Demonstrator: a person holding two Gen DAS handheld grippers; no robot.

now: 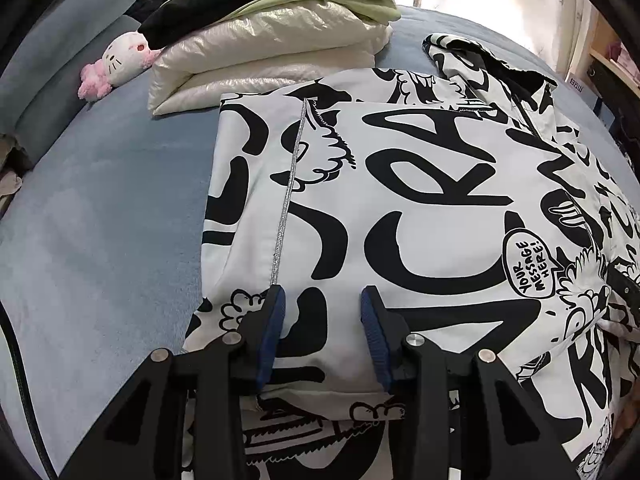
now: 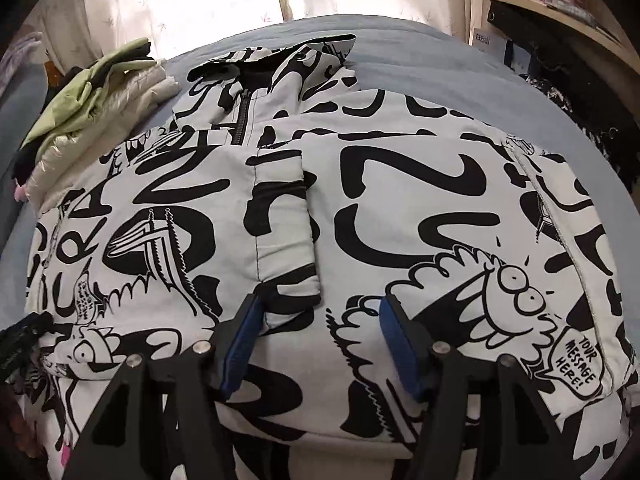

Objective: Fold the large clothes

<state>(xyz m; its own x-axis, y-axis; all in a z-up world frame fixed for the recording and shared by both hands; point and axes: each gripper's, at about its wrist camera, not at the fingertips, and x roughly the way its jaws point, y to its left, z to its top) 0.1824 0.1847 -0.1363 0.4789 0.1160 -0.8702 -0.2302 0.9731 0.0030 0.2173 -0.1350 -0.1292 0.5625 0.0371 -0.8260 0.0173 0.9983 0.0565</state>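
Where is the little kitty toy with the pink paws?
In the left wrist view the kitty plush lies on the blue bed, upper left, just left of the stack of folded clothes and beside the blue pillow.

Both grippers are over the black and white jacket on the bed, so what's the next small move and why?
Probably close both grippers on the folded near edge. The left gripper and right gripper straddle the jacket with jaws apart, not pinching yet, and the hood end remains unfolded.
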